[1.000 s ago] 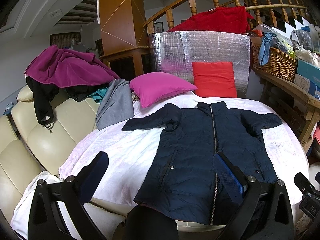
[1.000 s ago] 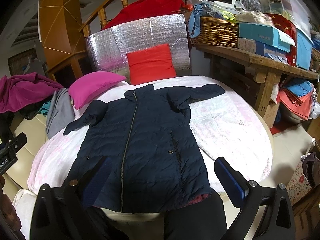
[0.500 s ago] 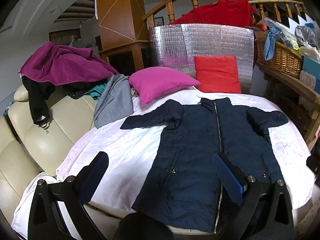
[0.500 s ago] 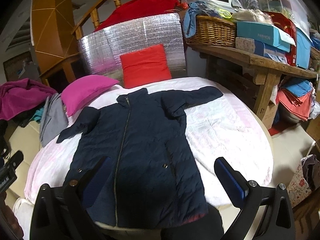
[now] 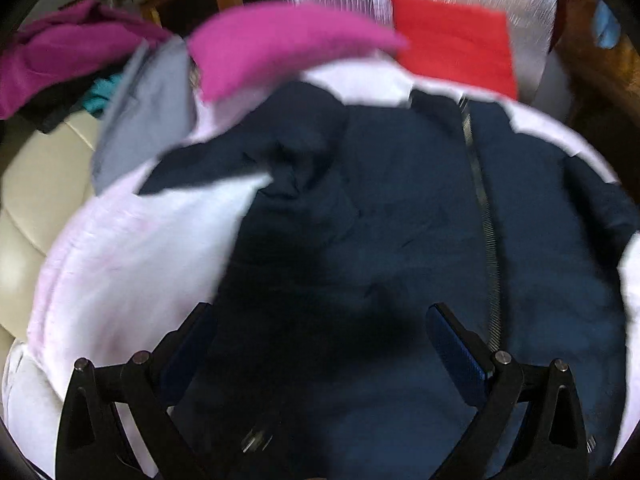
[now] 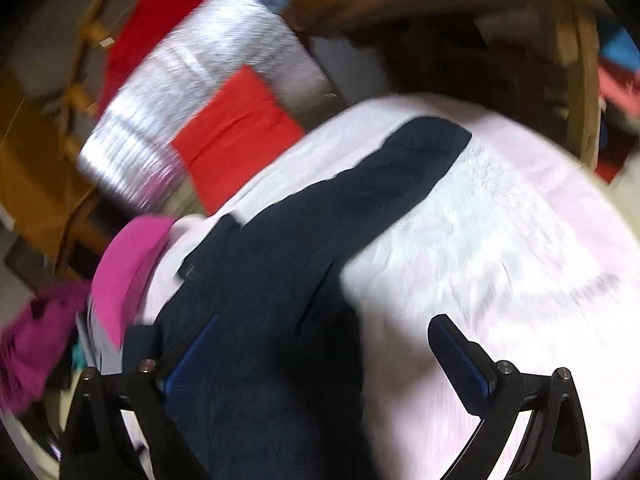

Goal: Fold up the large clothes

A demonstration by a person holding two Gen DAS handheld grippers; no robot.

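While the navy coat (image 5: 400,208) lies spread flat, zip up, on the pale round cover (image 6: 500,240), the left gripper (image 5: 320,344) and right gripper (image 6: 320,352) hover above its hem, fingers wide apart and empty, probably lining up a first grip.

A home, living-room sort of space w/ lots of clutter: cream leather sofa (image 5: 28,200) at the left edge of the white-covered bench (image 6: 500,240), magenta garment (image 5: 68,48) and grey garment (image 5: 140,120) slung over its back. Pink cushion (image 5: 272,44) and red cushion (image 5: 456,40) at the far edge, silver foil panel (image 6: 168,92) behind them. Wooden stair railing (image 6: 84,40) w/ red cloth (image 6: 160,4) beyond; all blurred
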